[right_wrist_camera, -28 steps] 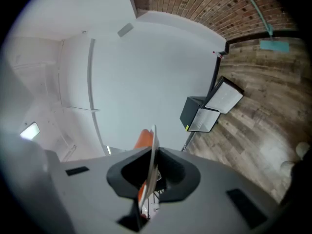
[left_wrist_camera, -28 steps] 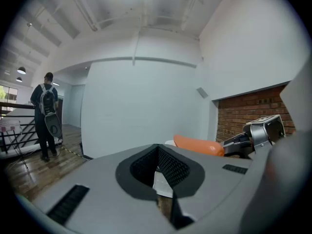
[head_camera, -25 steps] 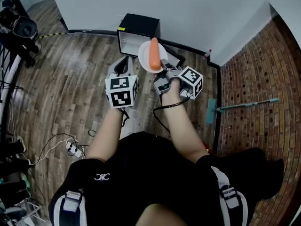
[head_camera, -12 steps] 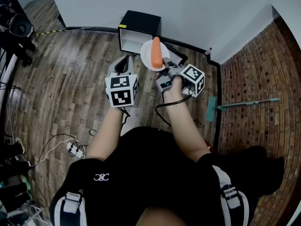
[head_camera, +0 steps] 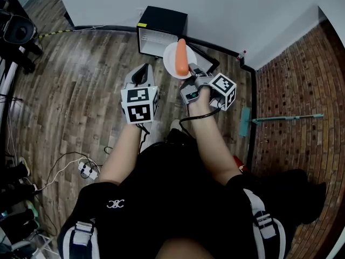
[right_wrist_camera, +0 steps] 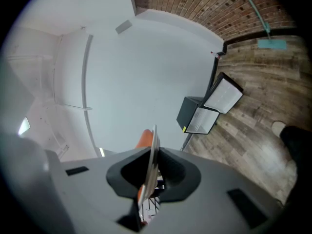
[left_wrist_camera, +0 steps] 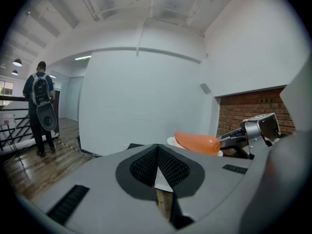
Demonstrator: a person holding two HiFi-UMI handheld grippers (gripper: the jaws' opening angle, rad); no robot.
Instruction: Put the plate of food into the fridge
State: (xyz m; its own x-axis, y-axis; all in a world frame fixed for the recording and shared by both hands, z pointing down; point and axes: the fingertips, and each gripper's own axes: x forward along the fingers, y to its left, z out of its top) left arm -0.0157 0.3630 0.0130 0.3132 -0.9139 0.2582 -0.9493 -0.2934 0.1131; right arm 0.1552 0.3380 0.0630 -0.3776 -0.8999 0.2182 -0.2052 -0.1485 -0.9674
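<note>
A white plate (head_camera: 171,55) carries an orange carrot-shaped food (head_camera: 181,57). My right gripper (head_camera: 190,72) is shut on the plate's near rim and holds it up in front of me. In the right gripper view the plate (right_wrist_camera: 152,156) shows edge-on between the jaws, with the food (right_wrist_camera: 143,140) behind it. A small black fridge (head_camera: 161,30) stands on the floor against the white wall, its door (head_camera: 205,63) swung open; it shows as the fridge (right_wrist_camera: 197,114) in the right gripper view too. My left gripper (head_camera: 142,71) hangs shut and empty, left of the plate (left_wrist_camera: 171,141).
A power strip with cables (head_camera: 84,169) lies on the wood floor at the left. A mop (head_camera: 280,118) lies on the brick-patterned area at the right. Dark equipment (head_camera: 19,32) stands at the far left. A person with a backpack (left_wrist_camera: 41,107) stands in the distance.
The plate and both grippers have moved forward, closer to the fridge. The right gripper's grip on the plate looks unchanged.
</note>
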